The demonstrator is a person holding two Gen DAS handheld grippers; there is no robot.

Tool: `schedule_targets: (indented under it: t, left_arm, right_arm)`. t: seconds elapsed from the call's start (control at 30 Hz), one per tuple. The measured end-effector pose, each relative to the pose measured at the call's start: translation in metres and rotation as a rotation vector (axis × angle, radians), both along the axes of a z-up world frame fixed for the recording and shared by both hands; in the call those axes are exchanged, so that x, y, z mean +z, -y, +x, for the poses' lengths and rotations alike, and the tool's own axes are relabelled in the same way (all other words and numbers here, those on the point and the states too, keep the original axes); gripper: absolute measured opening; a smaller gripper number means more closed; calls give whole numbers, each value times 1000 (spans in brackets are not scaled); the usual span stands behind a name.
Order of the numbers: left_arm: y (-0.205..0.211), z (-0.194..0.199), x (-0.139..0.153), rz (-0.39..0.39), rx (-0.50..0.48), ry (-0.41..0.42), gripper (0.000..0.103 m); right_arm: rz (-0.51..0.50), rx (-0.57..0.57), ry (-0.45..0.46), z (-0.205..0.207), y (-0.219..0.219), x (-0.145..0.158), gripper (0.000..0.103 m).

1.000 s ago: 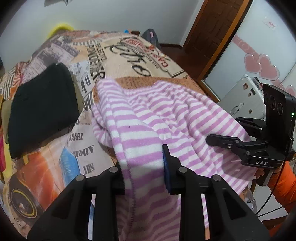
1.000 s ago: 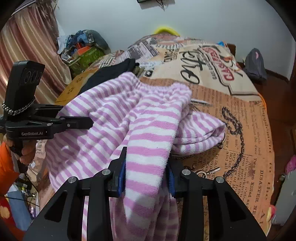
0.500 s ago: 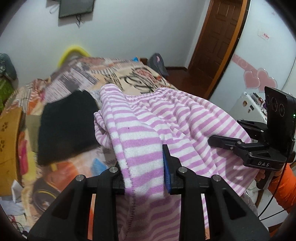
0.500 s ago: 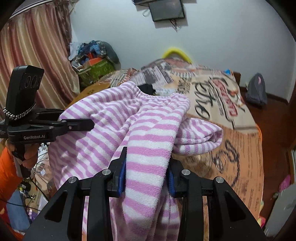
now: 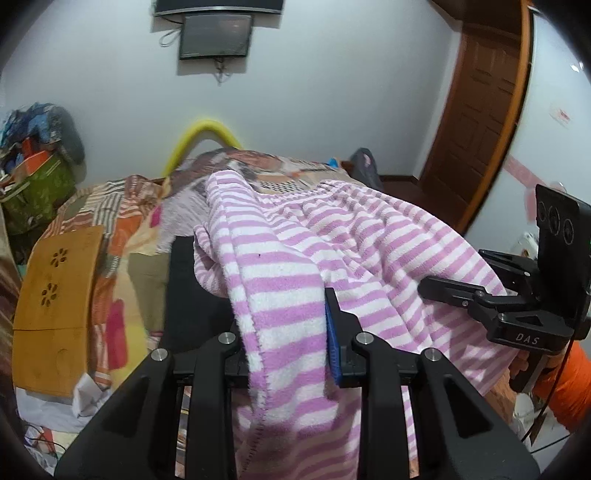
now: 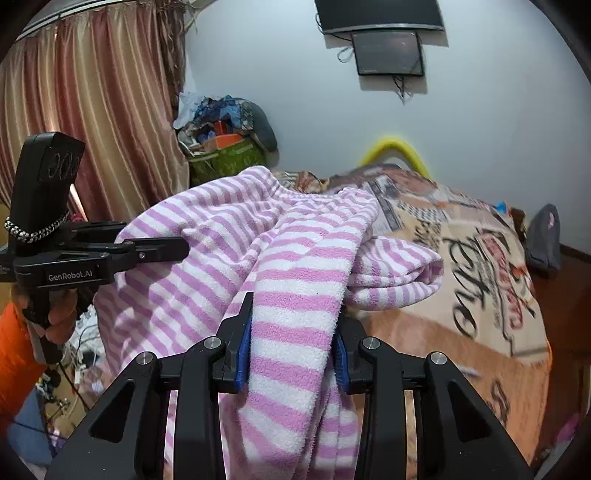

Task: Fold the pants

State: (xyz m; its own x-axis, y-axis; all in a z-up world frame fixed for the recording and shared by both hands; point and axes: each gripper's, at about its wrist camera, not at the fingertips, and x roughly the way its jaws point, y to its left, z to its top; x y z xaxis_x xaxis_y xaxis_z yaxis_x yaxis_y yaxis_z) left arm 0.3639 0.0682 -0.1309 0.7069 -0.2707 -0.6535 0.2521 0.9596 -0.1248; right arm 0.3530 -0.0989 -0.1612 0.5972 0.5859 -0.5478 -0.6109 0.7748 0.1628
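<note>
Gripping the striped pants (image 5: 280, 295), L wrist view: my left gripper (image 5: 288, 350) was clamped on one edge, cloth raised above the bed (image 5: 122, 229). R wrist view: right gripper (image 6: 291, 350) pinched another edge likewise. Lift step, I'd judge; next calls for laying them flat w/ both hands level.

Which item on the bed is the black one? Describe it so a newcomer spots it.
Start at the bed with the printed newspaper-style cover, under the wall screen. Left of the lifted striped pants lies a flat black garment on the cover, mostly hidden. It is the only plain dark cloth there, no stripes or print.
</note>
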Motion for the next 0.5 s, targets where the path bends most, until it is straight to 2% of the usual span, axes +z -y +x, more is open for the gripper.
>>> schedule_targets:
  t: [0.27, 0.5]
  left_arm:
    - [-47, 47, -1, 42, 69, 25, 27]
    - [-82, 100, -20, 53, 108, 26, 27]
  right_arm:
    - [6, 27, 43, 48, -50, 0, 32]
    - [-11, 23, 86, 84, -85, -6, 32]
